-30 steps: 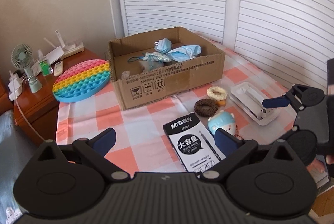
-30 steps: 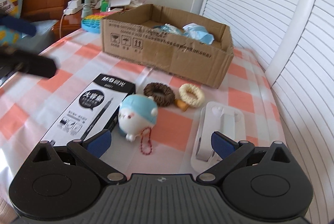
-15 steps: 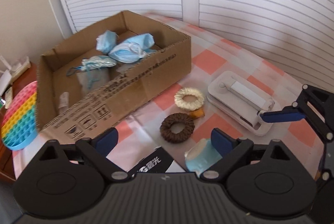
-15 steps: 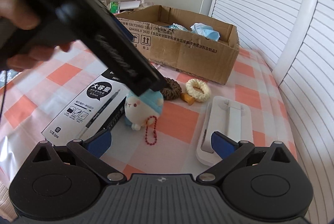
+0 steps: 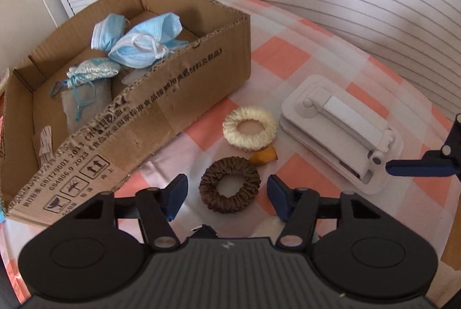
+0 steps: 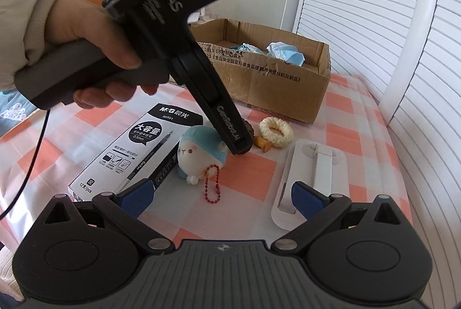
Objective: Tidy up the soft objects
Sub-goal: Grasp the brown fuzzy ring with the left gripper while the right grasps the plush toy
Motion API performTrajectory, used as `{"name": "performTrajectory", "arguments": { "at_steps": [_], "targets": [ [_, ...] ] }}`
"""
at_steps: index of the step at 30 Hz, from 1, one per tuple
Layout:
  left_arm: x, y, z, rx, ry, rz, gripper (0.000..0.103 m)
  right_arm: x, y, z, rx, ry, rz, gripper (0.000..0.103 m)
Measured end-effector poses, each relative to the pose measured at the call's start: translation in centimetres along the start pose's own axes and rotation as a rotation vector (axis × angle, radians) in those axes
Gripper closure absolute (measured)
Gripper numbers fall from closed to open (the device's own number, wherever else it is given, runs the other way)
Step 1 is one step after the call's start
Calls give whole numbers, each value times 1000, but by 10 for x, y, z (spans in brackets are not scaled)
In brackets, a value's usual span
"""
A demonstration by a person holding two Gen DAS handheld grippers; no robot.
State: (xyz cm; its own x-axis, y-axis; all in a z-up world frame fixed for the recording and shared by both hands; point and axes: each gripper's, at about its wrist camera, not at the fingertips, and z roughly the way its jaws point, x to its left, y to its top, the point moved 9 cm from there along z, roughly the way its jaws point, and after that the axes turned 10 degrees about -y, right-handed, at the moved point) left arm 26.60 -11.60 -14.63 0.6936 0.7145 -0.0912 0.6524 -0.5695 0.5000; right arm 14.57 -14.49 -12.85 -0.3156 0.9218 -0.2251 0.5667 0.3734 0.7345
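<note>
A brown scrunchie (image 5: 229, 185) lies flat on the checked cloth, between the fingers of my left gripper (image 5: 227, 183). The jaws are closing on it, and a small gap still shows on each side. Just beyond it lies a cream scrunchie (image 5: 249, 131), over a small orange piece (image 5: 263, 157). In the right wrist view the left gripper (image 6: 240, 147) points steeply down beside a blue-and-white plush toy (image 6: 198, 153) with a red bead chain. My right gripper (image 6: 223, 195) hangs open near the table's front, nothing between its fingers. Behind stands the cardboard box (image 5: 173, 95), holding blue face masks (image 5: 144, 46).
A white folding stand (image 5: 340, 130) lies right of the scrunchies. A black-and-white pen box (image 6: 135, 147) lies left of the plush. A person's hand (image 6: 95, 29) in a beige sleeve holds the left gripper's handle. White slatted doors stand close behind and to the right.
My left gripper has swung right and down, from above the pen box to around the brown scrunchie, and its jaws have narrowed. The right gripper has hardly moved.
</note>
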Motion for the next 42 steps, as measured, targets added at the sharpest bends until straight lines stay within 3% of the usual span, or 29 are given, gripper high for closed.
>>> {"name": "performTrajectory", "arguments": {
  "at_steps": [3, 8, 17, 22, 28, 33, 42],
  "targets": [
    [-1, 0, 1, -7, -12, -15, 49, -1, -1, 1, 1, -4, -5, 0],
    [-2, 1, 0, -24, -30, -42, 63, -4, -4, 3, 8, -8, -4, 0],
    [6, -2, -6, -56, 11, -90, 66, 2, -4, 9, -15, -1, -49, 1],
    [9, -3, -8, -62, 20, -113, 66, 7, 2, 13, -42, 5, -109, 17],
    [10, -1, -13, -68, 33, -123, 66, 9, 4, 22, -51, 42, -116, 29],
    [11, 3, -16, -65, 51, -118, 66, 11, 6, 29, -65, 72, -106, 31],
    [11, 3, -14, -47, 58, -119, 66, 15, 11, 36, -86, 140, -75, 52]
  ]
}}
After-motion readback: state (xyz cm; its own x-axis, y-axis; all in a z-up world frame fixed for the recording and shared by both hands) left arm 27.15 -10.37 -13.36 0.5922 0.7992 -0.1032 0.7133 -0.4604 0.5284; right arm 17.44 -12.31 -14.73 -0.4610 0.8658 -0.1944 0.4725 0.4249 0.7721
